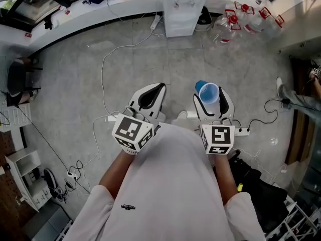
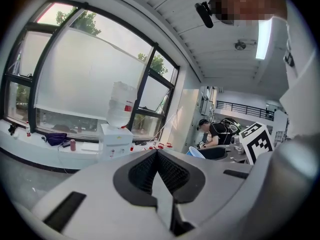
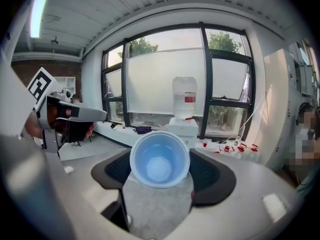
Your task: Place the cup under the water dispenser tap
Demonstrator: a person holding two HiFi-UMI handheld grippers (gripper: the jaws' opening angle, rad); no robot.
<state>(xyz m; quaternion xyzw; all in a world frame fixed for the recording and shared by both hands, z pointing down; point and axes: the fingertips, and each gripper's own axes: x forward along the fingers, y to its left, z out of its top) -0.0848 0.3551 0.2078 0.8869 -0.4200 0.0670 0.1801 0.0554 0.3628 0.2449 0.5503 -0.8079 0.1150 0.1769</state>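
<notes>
Grey concrete floor (image 1: pixel 75 74), thin white cables (image 1: pixel 103 69) trailing across it. Curved white counter (image 1: pixel 100 11) beneath tall black-framed windows (image 3: pixel 165 79). White slatted ceiling (image 3: pixel 150 9), one lit strip lamp (image 3: pixel 40 6). White open shelf unit (image 1: pixel 20 169) at the floor's edge.

my right gripper (image 3: pixel 160 170) clamps the blue cup (image 3: pixel 159 159), mouth facing camera | I see water dispenser (image 3: pixel 184 128) beyond, straight ahead, well apart, by the window (image 3: pixel 160 79)
</notes>
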